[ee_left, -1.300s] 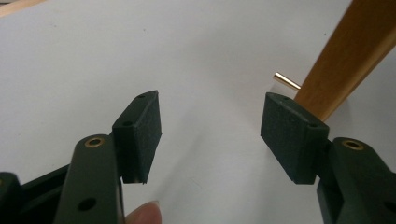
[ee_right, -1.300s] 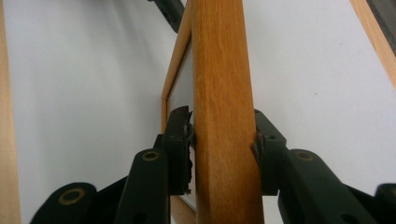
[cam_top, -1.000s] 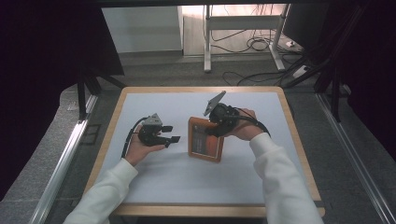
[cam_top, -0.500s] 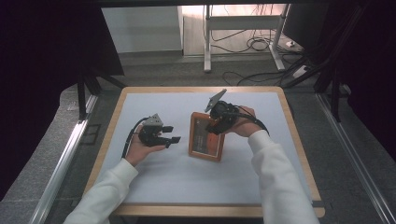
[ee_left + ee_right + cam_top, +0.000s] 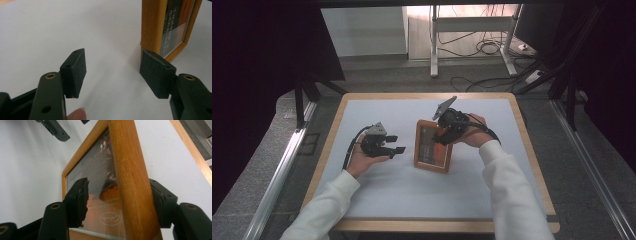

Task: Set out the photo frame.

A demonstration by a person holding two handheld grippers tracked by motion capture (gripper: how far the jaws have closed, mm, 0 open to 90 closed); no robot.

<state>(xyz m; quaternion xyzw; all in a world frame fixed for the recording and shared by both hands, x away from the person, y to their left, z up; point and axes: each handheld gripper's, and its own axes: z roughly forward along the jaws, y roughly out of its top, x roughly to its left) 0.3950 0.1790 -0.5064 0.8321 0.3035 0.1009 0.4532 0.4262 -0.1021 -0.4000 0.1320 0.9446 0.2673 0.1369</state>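
The right gripper [image 5: 443,136] pinches the wooden picture frame with a glass front [image 5: 432,146], tilted near the white table's [image 5: 412,195] middle. At nine o'clock, the left gripper [image 5: 395,144] gapes wide, holding nothing.

You are looking at a wooden picture frame [image 5: 432,146] sitting near the middle of the white table [image 5: 412,195], just right of centre. It is standing tilted, lifted off the table on its far side, lower edge resting on the surface. Orange-brown wood is bordering a glazed print [image 5: 100,195] that is showing dark tones, an orange band and pale lettering too small to read.
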